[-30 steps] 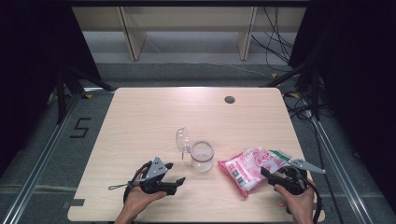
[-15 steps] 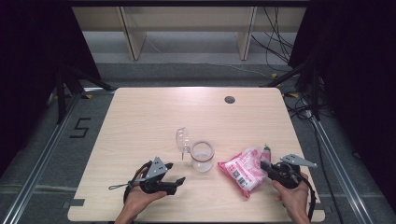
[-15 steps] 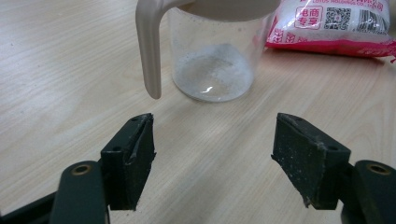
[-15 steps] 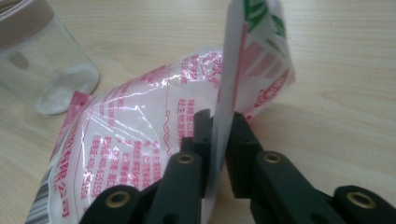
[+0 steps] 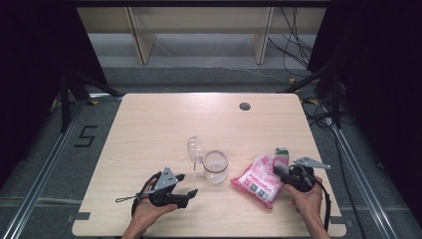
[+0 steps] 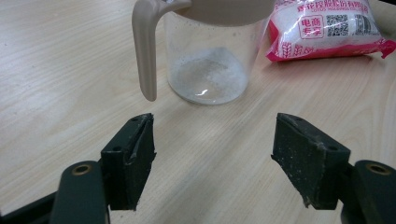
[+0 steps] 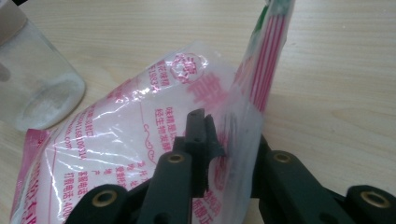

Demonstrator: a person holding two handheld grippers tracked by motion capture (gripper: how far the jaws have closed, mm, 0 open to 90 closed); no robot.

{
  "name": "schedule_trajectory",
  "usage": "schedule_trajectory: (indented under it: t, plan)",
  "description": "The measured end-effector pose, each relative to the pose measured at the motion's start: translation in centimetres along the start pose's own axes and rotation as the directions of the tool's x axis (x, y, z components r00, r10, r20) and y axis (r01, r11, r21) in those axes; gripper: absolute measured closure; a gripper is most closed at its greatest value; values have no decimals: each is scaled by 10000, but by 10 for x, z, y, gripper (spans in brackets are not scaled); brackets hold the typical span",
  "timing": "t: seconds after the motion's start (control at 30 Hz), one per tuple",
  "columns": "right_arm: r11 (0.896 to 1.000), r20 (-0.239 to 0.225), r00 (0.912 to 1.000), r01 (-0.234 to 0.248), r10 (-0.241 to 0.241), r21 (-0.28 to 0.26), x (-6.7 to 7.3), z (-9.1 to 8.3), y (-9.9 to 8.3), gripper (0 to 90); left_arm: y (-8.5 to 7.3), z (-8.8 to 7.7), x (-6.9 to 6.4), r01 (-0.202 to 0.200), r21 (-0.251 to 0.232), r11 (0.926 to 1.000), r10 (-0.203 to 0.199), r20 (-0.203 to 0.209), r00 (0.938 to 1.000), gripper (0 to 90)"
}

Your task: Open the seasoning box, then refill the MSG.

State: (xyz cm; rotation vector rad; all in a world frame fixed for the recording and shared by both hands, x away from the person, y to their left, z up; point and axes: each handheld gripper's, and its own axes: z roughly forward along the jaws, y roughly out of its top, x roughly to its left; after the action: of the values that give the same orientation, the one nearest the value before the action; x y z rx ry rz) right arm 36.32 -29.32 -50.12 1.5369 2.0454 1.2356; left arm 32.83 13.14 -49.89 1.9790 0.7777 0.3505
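high view: clear glass jar (image 5: 215, 167) with flipped-open lid stood mid light wooden worktop (image 5: 149, 129); pink-and-white plastic bag (image 5: 258, 178) lay at its 4 o'clock; left gripper (image 5: 185, 195) at 7 o'clock | left gripper view: jaws spread wide, empty, jar (image 6: 210, 56) at 12 | right gripper view: right gripper (image 7: 219, 135) clamped bag's (image 7: 140, 140) edge

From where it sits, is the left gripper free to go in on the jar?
Probably yes: the left gripper is open and faces the jar across bare table. The pink bag lies off to the side.
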Motion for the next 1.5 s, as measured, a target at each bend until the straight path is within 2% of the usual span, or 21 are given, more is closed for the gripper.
schedule_trajectory:
  t: [0.03,0.07,0.13,0.23,0.3,0.43,0.47,0.5,0.57,0.6,0.63,0.77,0.83,0.93,0.97,1.0,1.03,1.1,1.17,1.37,1.5]
  plan:
    - [9983,86,9984,561,-560,-133,-3,0,0,783,0,0,0,26,-5,10000,-26,25,10000,293]
    - [9998,-59,9999,143,-144,-152,0,0,-1,788,-1,0,-1,155,-93,9998,-155,9,9999,293]
    - [9985,-43,9986,524,-524,-154,-3,0,-1,806,-1,0,-2,403,-63,9992,-403,-14,9992,293]
    - [9995,-337,9992,-226,218,-242,3,-3,-3,836,-1,-1,1,70,1,10000,-70,-12,10000,293]
    - [9992,-144,9993,339,-342,-231,-3,-4,-3,860,-1,-1,2,136,-18,9999,-136,2,9999,293]
    - [9984,-413,9983,-428,413,-371,-2,-6,-3,871,-1,-1,3,292,-21,9996,-292,-23,9996,293]
    - [9990,-391,9992,41,-58,-438,-5,-5,-3,873,-1,-1,1,445,-65,9990,-445,-26,9990,293]
    - [9980,-499,9979,-438,415,-446,-2,-4,-3,874,0,-1,1,417,20,9991,-417,-41,9991,293]
    - [9990,-498,9987,70,-92,-439,-5,-2,-3,890,0,0,-1,481,-121,9988,-481,17,9988,293]
    - [9990,-359,9990,-282,269,-345,0,-2,-3,897,0,0,0,346,-24,9994,-346,13,9994,293]
    - [9983,-225,9990,374,-384,-454,-5,-1,-3,900,0,0,1,78,101,9999,-77,-67,9999,293]
    - [9991,-344,9994,-70,55,-428,0,-2,-3,900,0,2,1,224,-9,9997,-223,39,9997,293]
    - [9981,-113,9988,465,-470,-402,-1,-2,-2,900,0,2,1,220,-2,9998,-220,27,9998,293]
    - [9974,-220,9984,511,-523,-508,1,-5,0,900,0,1,-1,342,68,9994,-342,-25,9994,294]
    - [9982,-360,9993,83,-105,-598,5,-6,-1,900,0,1,-1,272,83,9996,-272,15,9996,294]
    - [9957,-175,9980,594,-608,-716,3,-6,1,900,0,1,-1,279,85,9996,-279,23,9996,294]
    - [9977,-316,9993,188,-209,-651,8,-9,2,900,0,1,-2,277,85,9996,-278,33,9996,294]
    - [9932,-463,9968,605,-654,-997,7,-10,4,900,0,1,-3,357,38,9994,-358,66,9993,294]
    - [9959,-407,9986,306,-342,-851,13,-16,6,900,1,1,-2,320,-37,9995,-320,19,9995,294]
    - [9853,-621,9925,953,-1049,-1416,21,-25,10,900,2,4,-8,422,-64,9991,-421,143,9990,295]
    - [9854,-929,9928,599,-753,-1592,28,-31,9,900,3,6,-15,69,4,10000,-69,361,9993,294]
